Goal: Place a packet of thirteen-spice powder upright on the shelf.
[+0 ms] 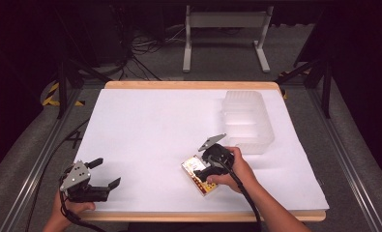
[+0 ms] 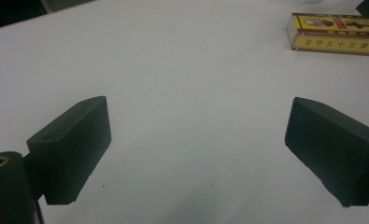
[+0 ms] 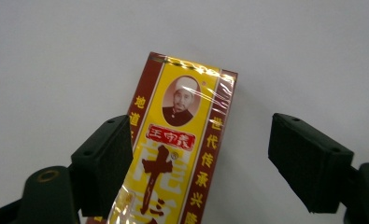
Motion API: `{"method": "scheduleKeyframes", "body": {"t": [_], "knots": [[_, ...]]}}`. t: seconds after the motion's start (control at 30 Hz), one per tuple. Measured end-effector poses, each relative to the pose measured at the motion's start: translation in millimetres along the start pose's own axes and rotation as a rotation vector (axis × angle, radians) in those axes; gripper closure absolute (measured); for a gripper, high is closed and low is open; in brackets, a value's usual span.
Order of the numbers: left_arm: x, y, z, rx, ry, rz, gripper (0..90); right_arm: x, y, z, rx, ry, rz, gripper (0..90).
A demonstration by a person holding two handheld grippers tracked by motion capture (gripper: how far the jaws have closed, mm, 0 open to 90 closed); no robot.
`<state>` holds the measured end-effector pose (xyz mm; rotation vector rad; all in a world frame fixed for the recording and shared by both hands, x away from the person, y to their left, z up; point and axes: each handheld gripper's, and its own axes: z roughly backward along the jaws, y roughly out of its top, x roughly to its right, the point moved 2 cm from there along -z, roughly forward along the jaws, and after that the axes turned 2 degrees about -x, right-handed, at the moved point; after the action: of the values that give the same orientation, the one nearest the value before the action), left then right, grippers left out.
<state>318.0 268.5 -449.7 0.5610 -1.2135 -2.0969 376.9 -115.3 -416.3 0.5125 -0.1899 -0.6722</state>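
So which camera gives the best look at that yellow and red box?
The right gripper view: the yellow and red box lies close, its printed front facing the camera. The left gripper view catches its side far off; in the high view a hand partly hides it.

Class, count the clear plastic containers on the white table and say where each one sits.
1: one clear plastic container sits at the far right of the white table, beyond the yellow box. None seems hidden.
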Motion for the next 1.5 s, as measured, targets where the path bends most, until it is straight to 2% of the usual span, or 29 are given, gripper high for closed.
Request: {"method": "scheduleKeyframes", "body": {"t": [0.27, 0.4, 0.57, 1.0, 1.2, 1.5], "knots": [[-0.3, -0.2, 0.1, 0.001, -0.003, -0.001, 7.8, -12.4, 19.1, -17.3, -0.067, -0.014, -0.004, 22.4], [-0.1, -0.4, 0.1, -0.001, -0.003, -0.001, 7.8, -14.0, 25.1, -23.9, -0.091, -0.029, -0.026, 23.2], [-0.1, -0.3, -0.2, -0.002, -0.004, -0.006, 7.8, -13.4, 27.5, -31.8, -0.114, -0.056, -0.05, 23.5], [-0.2, -0.5, -0.9, -0.003, -0.005, -0.01, 7.8, -10.8, 28.9, -48.0, -0.17, -0.048, -0.077, 22.4], [-0.1, -0.6, -0.7, -0.006, -0.006, -0.011, 7.8, -13.6, 30.1, -47.0, -0.162, -0.065, -0.072, 27.1], [-0.1, -0.5, -1.0, -0.005, -0.006, -0.011, 7.8, -15.6, 30.4, -29.6, -0.093, -0.073, -0.046, 30.9]]}}
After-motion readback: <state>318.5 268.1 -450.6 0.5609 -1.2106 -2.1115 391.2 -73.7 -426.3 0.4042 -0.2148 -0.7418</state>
